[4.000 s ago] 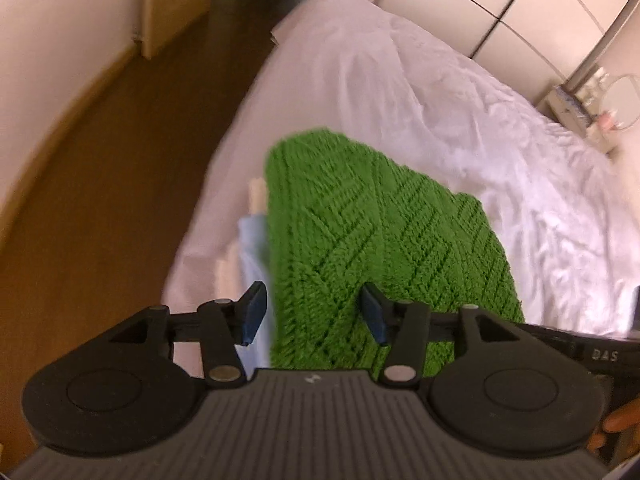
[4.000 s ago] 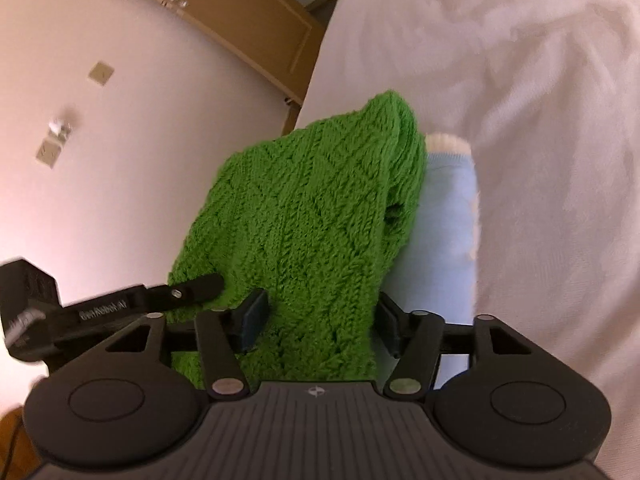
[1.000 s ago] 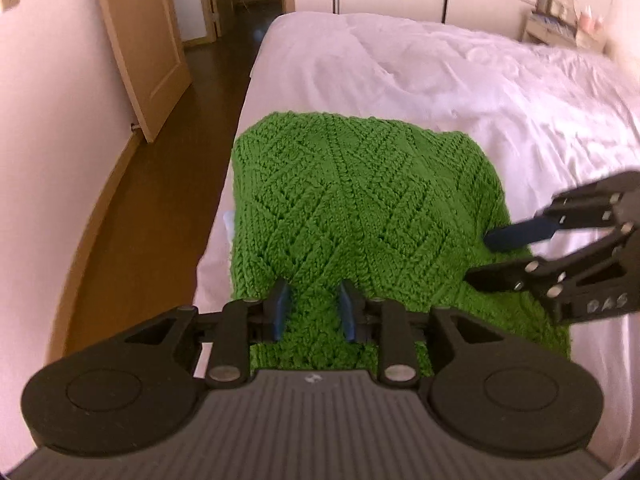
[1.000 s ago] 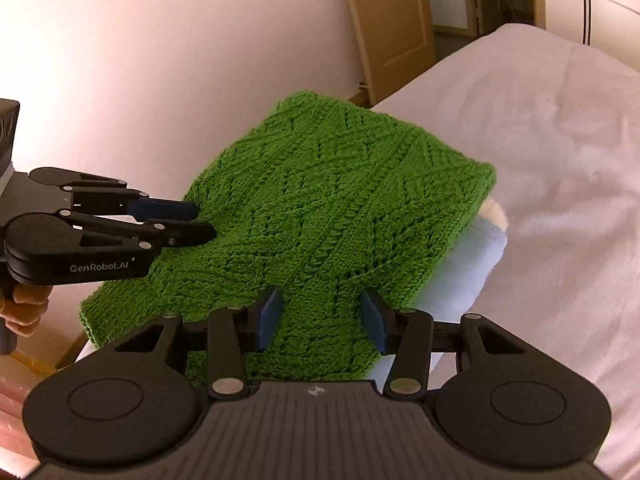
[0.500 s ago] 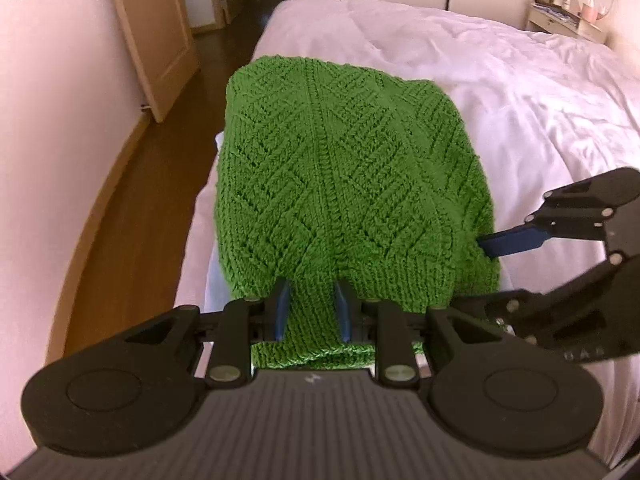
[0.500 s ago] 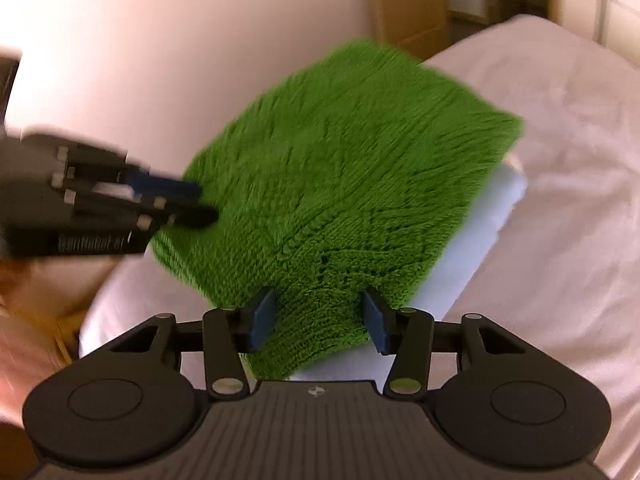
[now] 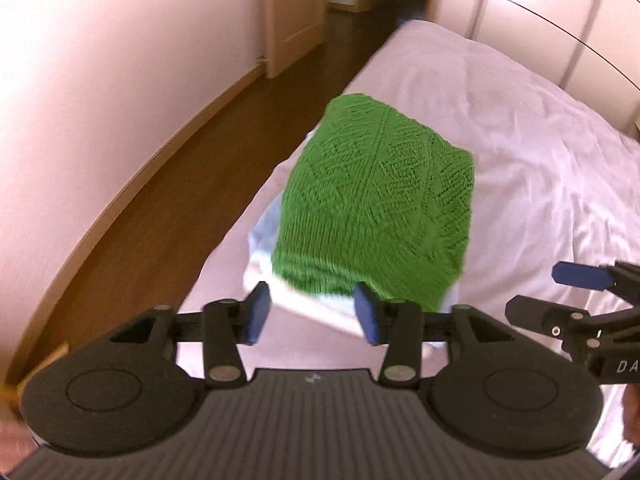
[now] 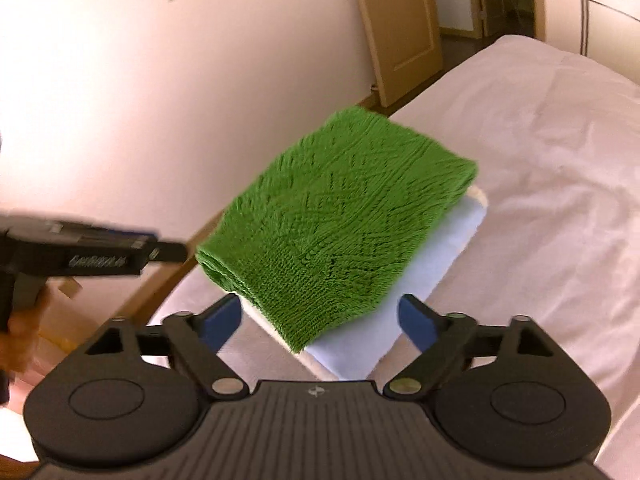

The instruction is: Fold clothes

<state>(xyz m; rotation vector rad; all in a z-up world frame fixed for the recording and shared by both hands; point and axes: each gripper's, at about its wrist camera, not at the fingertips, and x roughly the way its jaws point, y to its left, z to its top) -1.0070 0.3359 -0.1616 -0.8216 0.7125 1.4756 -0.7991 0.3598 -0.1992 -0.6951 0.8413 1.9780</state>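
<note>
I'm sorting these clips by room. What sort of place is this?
Most likely a bedroom in a home: a bed with a white sheet, a wooden door onto a hallway, and a folded green sweater stacked on a blue garment.

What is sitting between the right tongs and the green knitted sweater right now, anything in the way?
Nothing visible. The right tongs are open and empty, facing the near edge of the folded green sweater, which lies on the light blue folded garment on the bed. The left tongs sit off to the side, not in between.
</note>
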